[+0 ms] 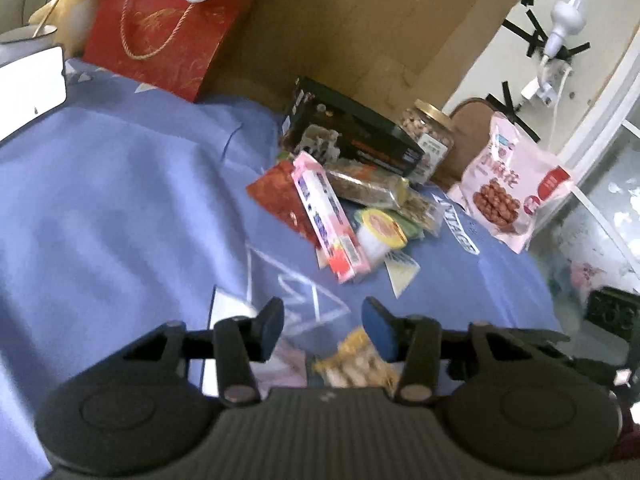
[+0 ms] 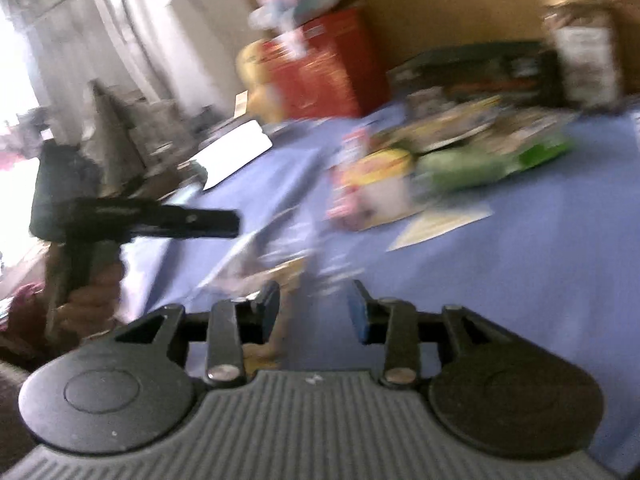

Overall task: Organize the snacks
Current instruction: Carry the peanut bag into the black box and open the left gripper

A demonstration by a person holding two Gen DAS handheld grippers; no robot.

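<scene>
A snack pile lies on the blue cloth (image 1: 120,200): a long pink box (image 1: 328,216), a red packet (image 1: 280,200), a yellow-lidded cup (image 1: 380,228), a black box (image 1: 352,128), a nut jar (image 1: 430,136) and a pink bag (image 1: 508,188). My left gripper (image 1: 322,328) stands open over a clear packet of yellow snacks (image 1: 352,364), which lies low between the pads. The right wrist view is blurred. My right gripper (image 2: 314,308) is open there, with the clear packet (image 2: 256,264) just ahead of its left finger. The cup (image 2: 380,176) and a green packet (image 2: 492,160) lie beyond.
A red gift bag (image 1: 160,28) and a big cardboard box (image 1: 380,12) stand at the back. A white flat box (image 1: 28,88) sits at the far left. A paper slip (image 1: 402,272) lies near the pile. A hand (image 2: 92,292) holds the left tool's handle.
</scene>
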